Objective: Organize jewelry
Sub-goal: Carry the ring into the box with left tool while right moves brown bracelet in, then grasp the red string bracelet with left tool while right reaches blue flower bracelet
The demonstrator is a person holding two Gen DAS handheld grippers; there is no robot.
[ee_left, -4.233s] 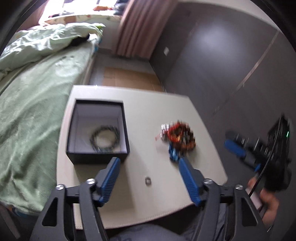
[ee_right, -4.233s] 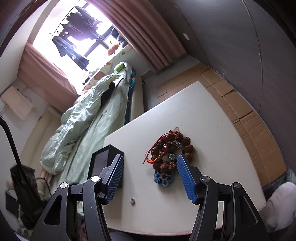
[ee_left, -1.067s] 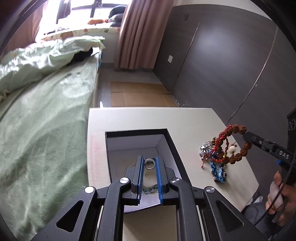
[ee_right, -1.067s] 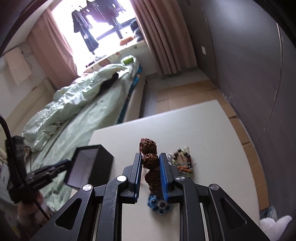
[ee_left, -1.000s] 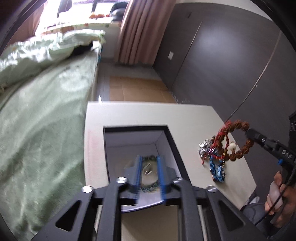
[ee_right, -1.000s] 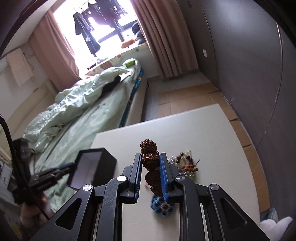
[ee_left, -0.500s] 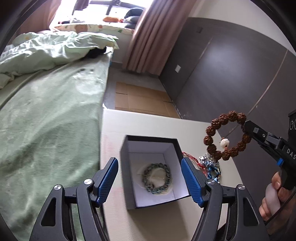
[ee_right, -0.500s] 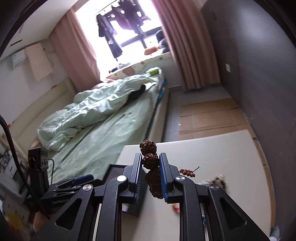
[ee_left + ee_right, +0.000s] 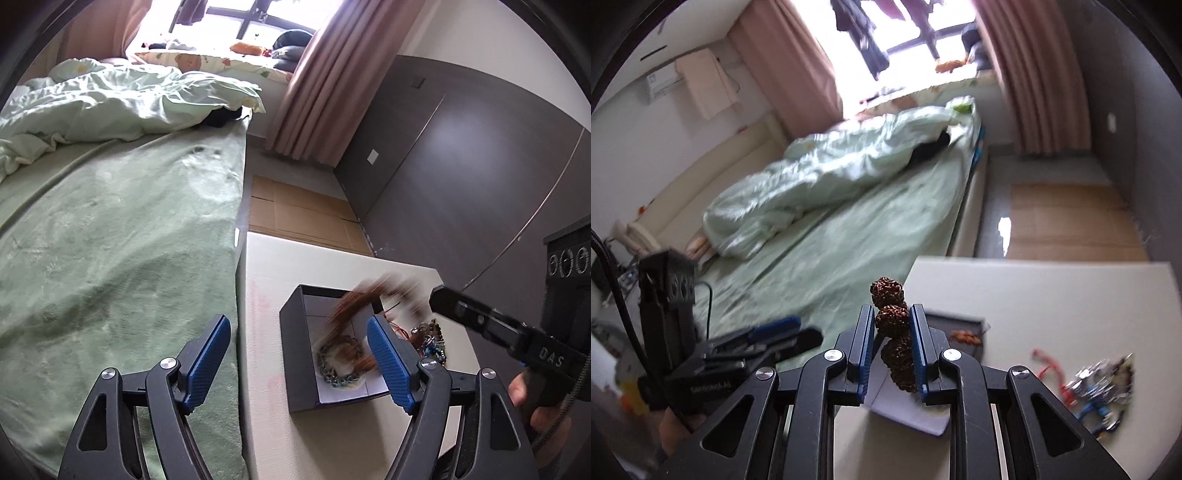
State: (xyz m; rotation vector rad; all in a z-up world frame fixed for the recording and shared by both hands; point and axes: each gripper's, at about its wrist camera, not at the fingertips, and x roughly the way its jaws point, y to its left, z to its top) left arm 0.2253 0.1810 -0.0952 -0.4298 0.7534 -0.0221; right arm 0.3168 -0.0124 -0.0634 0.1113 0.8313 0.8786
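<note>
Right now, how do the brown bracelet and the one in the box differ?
The brown bracelet has big, rough beads; the box bracelet has small blue-green ones. The brown one hangs between the right gripper pads, whose jaws are opening, above the box; the other lies flat inside. Both are beaded loops.

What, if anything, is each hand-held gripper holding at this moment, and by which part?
The right hand-held gripper, jaws opening, has the brown bead bracelet between its pads, beads of one side of the loop. The left hand-held gripper holds nothing.

A green-covered bed (image 9: pixel 110 240) with a rumpled duvet (image 9: pixel 827 184) stands beside pink curtains (image 9: pixel 325 85).
</note>
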